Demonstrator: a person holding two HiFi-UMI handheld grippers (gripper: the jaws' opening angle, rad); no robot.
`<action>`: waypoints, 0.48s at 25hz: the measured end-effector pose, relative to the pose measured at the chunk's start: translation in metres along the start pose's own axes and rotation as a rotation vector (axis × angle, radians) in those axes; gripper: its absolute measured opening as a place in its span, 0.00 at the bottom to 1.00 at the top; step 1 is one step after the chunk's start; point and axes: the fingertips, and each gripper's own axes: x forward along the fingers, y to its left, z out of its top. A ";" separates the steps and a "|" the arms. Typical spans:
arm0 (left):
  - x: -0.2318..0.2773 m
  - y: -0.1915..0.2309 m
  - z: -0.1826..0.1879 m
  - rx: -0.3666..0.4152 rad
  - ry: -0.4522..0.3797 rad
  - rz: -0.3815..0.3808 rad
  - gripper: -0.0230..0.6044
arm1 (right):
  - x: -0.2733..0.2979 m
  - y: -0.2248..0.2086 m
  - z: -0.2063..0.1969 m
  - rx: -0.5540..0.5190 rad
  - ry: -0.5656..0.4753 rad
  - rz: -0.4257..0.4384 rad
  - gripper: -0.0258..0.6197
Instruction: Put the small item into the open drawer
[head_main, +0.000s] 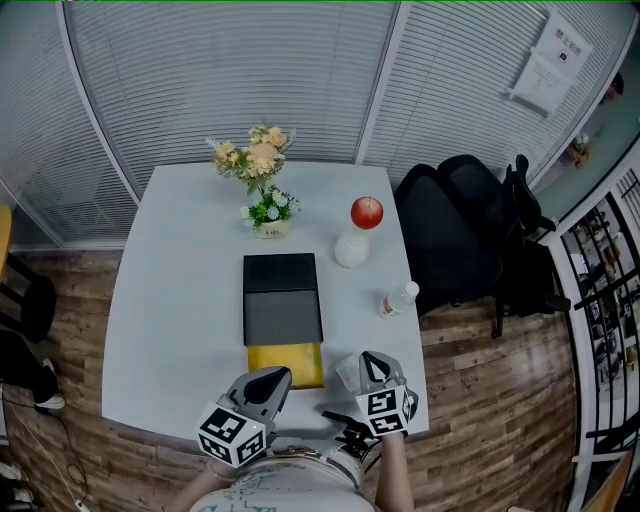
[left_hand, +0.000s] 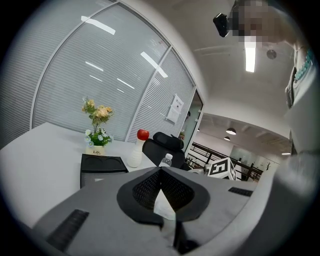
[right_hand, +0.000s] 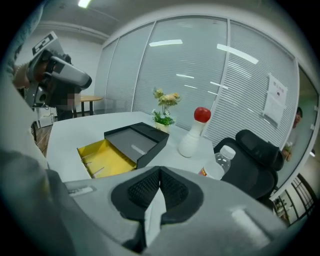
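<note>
A black box (head_main: 282, 298) lies mid-table with its yellow drawer (head_main: 286, 362) pulled out toward me. In the right gripper view the drawer (right_hand: 105, 157) shows a thin pale strip on its floor; I cannot tell what it is. My left gripper (head_main: 268, 380) hovers at the near table edge just left of the drawer, jaws shut with nothing between them (left_hand: 161, 171). My right gripper (head_main: 372, 368) hangs to the drawer's right, also shut and holding nothing (right_hand: 160, 171). No loose small item shows on the table.
A flower pot (head_main: 268, 215) stands behind the box. A white vase with a red ball (head_main: 352, 248) and a water bottle (head_main: 398, 299) sit to the right. A black office chair (head_main: 460, 230) stands off the table's right edge.
</note>
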 end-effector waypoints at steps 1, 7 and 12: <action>0.000 0.000 0.000 -0.002 0.001 -0.001 0.03 | 0.002 0.002 -0.003 -0.015 0.014 0.005 0.04; 0.001 -0.001 -0.002 -0.007 0.006 -0.008 0.03 | 0.017 0.014 -0.022 -0.074 0.090 0.051 0.04; 0.003 -0.001 -0.002 -0.011 0.008 -0.014 0.03 | 0.024 0.021 -0.035 -0.105 0.143 0.085 0.04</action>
